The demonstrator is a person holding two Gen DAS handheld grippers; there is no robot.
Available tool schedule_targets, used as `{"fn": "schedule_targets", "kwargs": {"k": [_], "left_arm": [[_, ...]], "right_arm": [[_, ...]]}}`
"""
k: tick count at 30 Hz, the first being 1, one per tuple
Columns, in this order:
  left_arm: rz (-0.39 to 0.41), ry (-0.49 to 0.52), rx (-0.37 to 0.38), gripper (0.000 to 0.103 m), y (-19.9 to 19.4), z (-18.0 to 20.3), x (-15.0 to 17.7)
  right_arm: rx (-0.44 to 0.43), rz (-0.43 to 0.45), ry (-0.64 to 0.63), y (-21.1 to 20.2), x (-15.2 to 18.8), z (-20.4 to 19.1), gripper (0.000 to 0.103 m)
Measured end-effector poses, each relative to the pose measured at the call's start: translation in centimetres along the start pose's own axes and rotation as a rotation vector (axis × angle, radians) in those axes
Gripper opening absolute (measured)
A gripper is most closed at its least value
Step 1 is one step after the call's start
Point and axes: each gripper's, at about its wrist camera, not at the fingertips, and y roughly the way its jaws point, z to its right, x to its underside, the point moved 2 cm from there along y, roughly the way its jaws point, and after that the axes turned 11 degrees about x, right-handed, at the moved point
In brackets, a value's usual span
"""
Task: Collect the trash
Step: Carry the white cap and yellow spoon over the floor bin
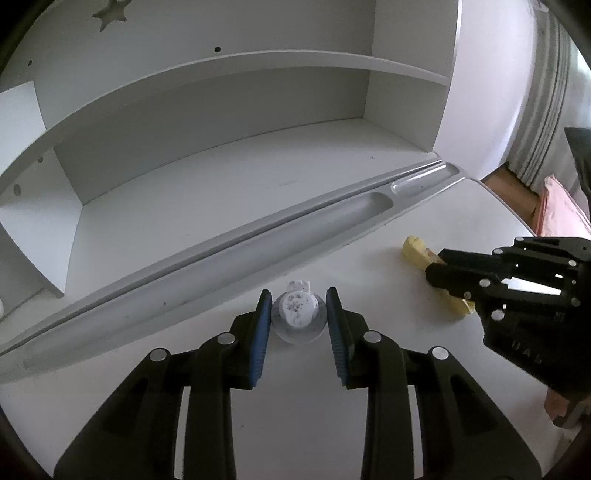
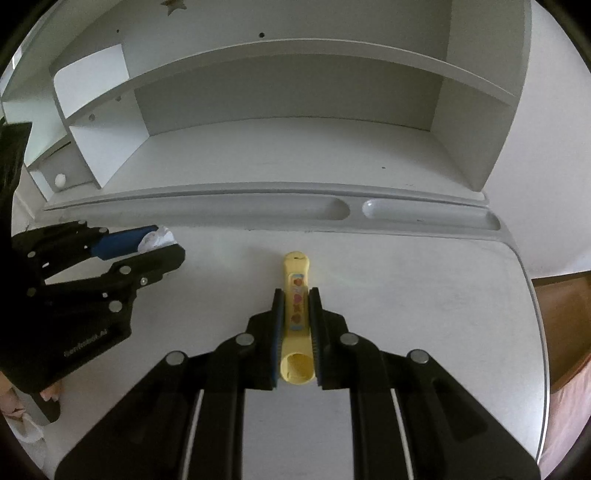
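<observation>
Right gripper point(image 2: 296, 299) was closed on the yellow tube point(image 2: 297, 314), blue pads pressed against both long sides. Tube's long axis ran straight ahead along the fingers: open hollow end back near the gripper's base, rounded closed end sticking out past the fingertips toward the shelf unit point(image 2: 280, 96). It carried a label strip with small red/orange pictures; no text legible. The left-wrist view showed the same tube point(image 1: 417, 249) poking out both sides of the right gripper point(image 1: 443, 275), lying flat on the tabletop point(image 1: 369, 288).

Left gripper point(image 1: 298, 299) sat partly closed around a small white crumpled cup point(image 1: 298, 315), speckled top facing up, right between the fingertips. Pads point(image 1: 260, 332) appeared to touch its sides; firm squeeze couldn't be confirmed in that view. In the right-wrist view, white crumpled material point(image 2: 159, 238) was wedged at the left gripper's point(image 2: 162, 243) tips. Cup was too squat to give a long axis.

Surface: white tabletop, lightly scuffed, with a moulded pen tray point(image 2: 424, 214) running across ahead of both grippers, then the white shelf unit with a star cutout point(image 1: 110, 14). Wood floor point(image 2: 561, 321) lay off to the right, curtain point(image 1: 546, 110) and something pink point(image 1: 561, 210) beyond.

Faint lettering on the left gripper's body, unreadable.
</observation>
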Motion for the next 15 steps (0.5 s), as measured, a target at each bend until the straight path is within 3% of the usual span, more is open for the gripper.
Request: {"fn": "schedule_targets", "kwargs": {"k": [15], "left_arm": [[-0.021,0.001,0.005,0.029,0.33,-0.10,-0.23]], "right_arm": [[0.004,0.013,-0.019,-0.12,-0.16,-0.11,0.014]]}}
